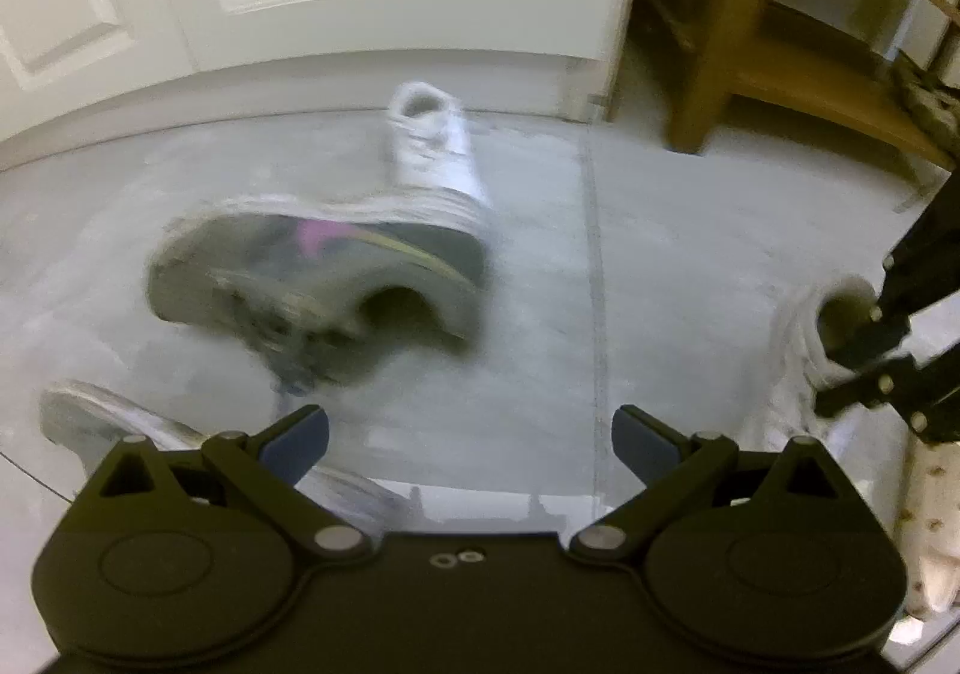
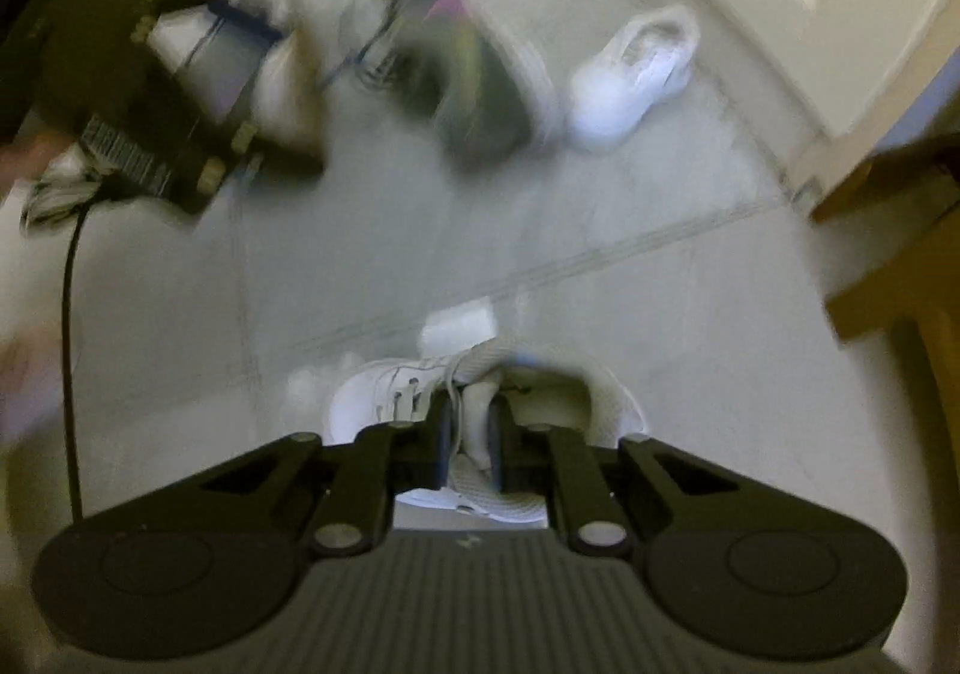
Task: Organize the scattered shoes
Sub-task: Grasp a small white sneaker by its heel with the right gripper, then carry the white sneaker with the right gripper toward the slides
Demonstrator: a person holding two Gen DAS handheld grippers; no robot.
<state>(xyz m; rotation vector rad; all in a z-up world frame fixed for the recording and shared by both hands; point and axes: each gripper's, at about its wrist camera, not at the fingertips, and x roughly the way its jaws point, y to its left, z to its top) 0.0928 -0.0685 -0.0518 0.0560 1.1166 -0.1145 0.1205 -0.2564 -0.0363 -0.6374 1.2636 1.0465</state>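
Over floor | left claw (image 1: 471,437) spread, empty | right claw (image 2: 471,434) clenched on white sneaker (image 2: 480,410)

The grey shoe (image 1: 318,278) with the pink mark is smeared by motion in both views, its laces unreadable. A pale shoe (image 1: 90,416) at lower left is partly hidden behind the left tongs (image 1: 471,437). The right tongs (image 2: 471,428) cover the middle of the white shoe (image 2: 384,386) they pinch.

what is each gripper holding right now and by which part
Right gripper is shut on the white sneaker, pinching its tongue or collar edge. Left gripper is open, holding nothing.
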